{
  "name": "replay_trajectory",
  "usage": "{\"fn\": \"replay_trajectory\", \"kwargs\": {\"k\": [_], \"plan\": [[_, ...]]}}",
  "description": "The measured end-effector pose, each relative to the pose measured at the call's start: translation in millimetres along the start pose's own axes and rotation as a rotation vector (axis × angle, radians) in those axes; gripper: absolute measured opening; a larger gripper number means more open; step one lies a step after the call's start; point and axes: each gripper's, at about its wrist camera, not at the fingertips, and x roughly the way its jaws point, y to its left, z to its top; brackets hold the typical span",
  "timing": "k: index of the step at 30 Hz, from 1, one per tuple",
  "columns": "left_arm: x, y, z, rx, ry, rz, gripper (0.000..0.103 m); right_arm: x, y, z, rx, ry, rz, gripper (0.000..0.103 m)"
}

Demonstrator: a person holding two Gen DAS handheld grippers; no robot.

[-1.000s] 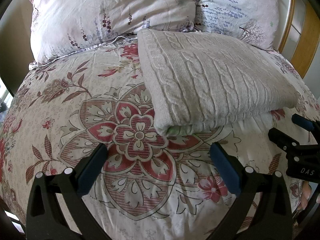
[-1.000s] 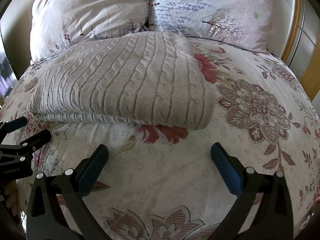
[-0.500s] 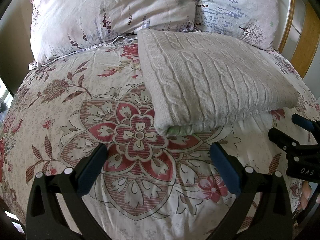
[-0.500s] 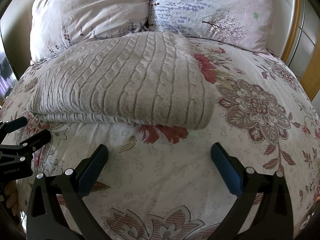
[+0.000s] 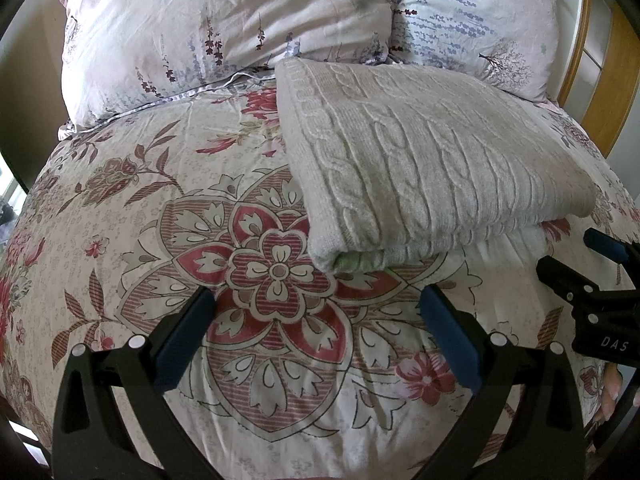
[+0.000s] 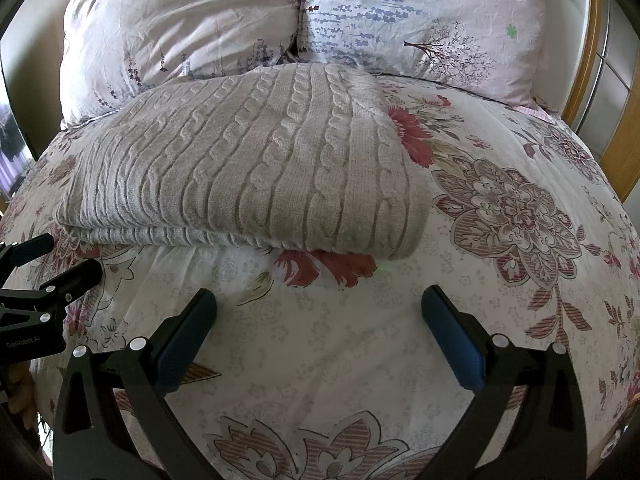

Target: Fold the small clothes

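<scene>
A grey cable-knit sweater [image 5: 420, 164] lies folded into a thick rectangle on the floral bedspread [image 5: 168, 216], its far edge near the pillows. In the right wrist view the same sweater [image 6: 248, 172] fills the middle left. My left gripper [image 5: 316, 312] hovers open just short of the sweater's near left corner, nothing between its blue pads. My right gripper [image 6: 318, 312] is open too, a little short of the sweater's near right corner. Each gripper shows at the edge of the other's view: the right gripper [image 5: 600, 276] and the left gripper [image 6: 44, 276].
Two floral pillows [image 5: 224, 28] [image 6: 420, 20] lean at the head of the bed. A wooden headboard [image 5: 604, 80] rises at the far right. Bare bedspread [image 6: 520, 216] stretches to the right of the sweater. A person's fingers [image 5: 610, 396] show behind the right gripper.
</scene>
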Motion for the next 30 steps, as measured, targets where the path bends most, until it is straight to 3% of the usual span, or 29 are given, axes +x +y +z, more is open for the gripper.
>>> {"fn": "replay_trajectory", "kwargs": {"k": [30], "plan": [[-0.2,-0.4,-0.5,-0.001,0.0,0.001,0.101,0.1,0.1,-0.1,0.001,-0.001,0.0,0.102]]}}
